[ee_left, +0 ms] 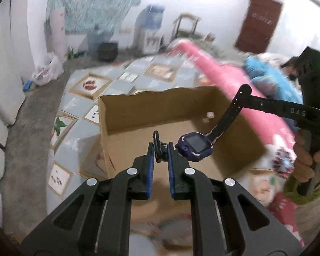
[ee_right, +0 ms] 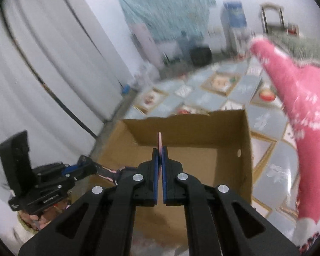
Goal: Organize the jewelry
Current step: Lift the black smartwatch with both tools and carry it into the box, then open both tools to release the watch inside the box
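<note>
A dark blue smartwatch with a black strap hangs stretched between both grippers above an open cardboard box. My left gripper is shut on the buckle end of the strap. The other strap end runs up and to the right to my right gripper, which comes in from the right edge in a person's hand. In the right wrist view my right gripper is shut on the strap, seen edge-on with a pink lining. My left gripper shows low on the left. The box lies below.
The box stands on a patterned floor mat. A pink quilt and a blue bundle lie to the right. A water dispenser, a dark bucket, plastic bags and a brown door line the far wall.
</note>
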`<state>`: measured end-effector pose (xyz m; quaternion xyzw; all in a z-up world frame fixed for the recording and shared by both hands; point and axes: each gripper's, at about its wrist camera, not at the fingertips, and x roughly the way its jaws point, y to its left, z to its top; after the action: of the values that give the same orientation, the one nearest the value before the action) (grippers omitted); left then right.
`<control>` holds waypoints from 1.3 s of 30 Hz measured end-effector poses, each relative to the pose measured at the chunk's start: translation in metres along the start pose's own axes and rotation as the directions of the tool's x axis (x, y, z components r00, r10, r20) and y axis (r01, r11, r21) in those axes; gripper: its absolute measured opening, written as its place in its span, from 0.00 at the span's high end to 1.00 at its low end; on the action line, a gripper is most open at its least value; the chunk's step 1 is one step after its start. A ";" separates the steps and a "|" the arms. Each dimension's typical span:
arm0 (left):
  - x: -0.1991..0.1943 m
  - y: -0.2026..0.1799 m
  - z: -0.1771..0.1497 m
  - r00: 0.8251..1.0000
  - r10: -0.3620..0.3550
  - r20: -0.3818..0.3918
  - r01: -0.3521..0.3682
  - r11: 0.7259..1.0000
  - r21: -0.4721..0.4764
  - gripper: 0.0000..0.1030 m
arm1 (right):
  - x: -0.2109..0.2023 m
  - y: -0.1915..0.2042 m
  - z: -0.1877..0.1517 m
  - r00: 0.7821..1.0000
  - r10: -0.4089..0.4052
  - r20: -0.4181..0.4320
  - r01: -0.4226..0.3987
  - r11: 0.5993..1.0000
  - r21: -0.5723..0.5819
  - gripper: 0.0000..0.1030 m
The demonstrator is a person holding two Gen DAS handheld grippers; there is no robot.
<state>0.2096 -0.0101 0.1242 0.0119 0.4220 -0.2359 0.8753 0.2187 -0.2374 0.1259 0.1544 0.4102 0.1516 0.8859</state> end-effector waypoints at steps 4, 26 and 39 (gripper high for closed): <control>0.060 0.023 0.029 0.989 0.078 -0.125 -0.083 0.996 -0.031 0.89 | 0.062 -0.023 0.025 0.987 -0.126 -0.096 0.130 0.991 0.030 0.97; -0.014 0.052 -0.013 0.995 0.082 0.060 -0.073 0.988 -0.135 0.21 | -0.034 -0.090 -0.014 0.986 -0.164 0.005 0.163 0.981 0.101 0.48; 0.022 0.065 -0.083 0.968 -0.250 0.035 0.242 0.879 -0.410 0.21 | -0.007 -0.112 -0.082 0.992 0.058 -0.108 -0.027 0.963 0.266 0.53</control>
<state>0.1879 0.0570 0.0425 -0.2239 0.4684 -0.2510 0.8170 0.1666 -0.3295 0.0360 0.2709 0.4738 0.1230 0.8288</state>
